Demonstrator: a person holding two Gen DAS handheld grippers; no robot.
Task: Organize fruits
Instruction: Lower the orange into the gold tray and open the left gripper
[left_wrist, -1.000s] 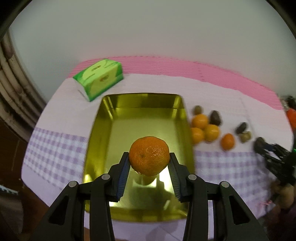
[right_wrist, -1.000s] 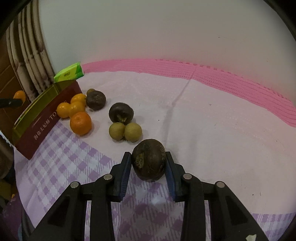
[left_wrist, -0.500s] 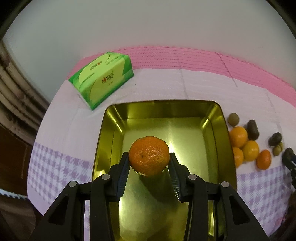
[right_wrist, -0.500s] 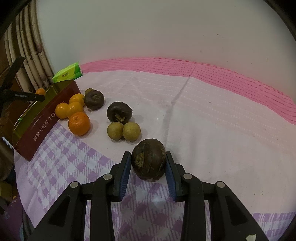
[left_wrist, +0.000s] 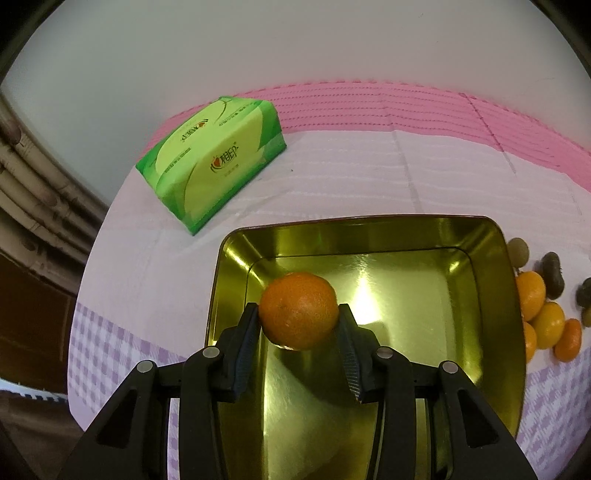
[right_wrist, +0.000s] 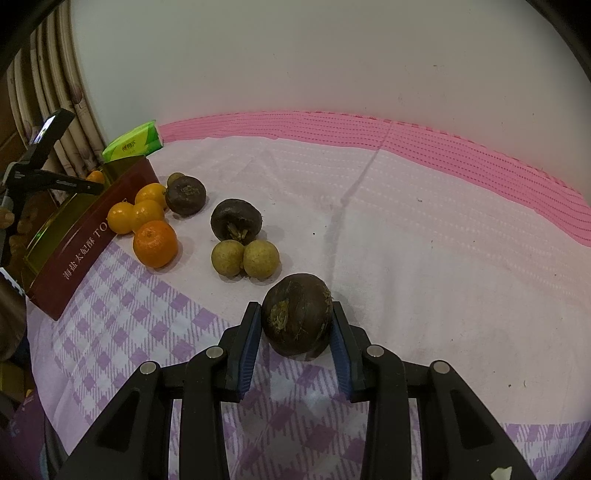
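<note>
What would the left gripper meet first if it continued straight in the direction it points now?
Most likely the shiny floor of the gold tray. The left gripper, shut on an orange, points down into the tray, and nothing lies between them. How much gap remains is hard to judge.

Your mandarin (left_wrist: 298, 311) is round, bright orange and pinched at its sides above the gold tin (left_wrist: 491, 295), whose shiny floor is bare. Your dark brown fruit (right_wrist: 296, 318), scuffed and round, is clamped just above the checked cloth. Four more mandarins (right_wrist: 155, 243), two dark fruits (right_wrist: 236, 220) and two yellow-green longans (right_wrist: 260, 258) lie clustered beside the tin.
</note>
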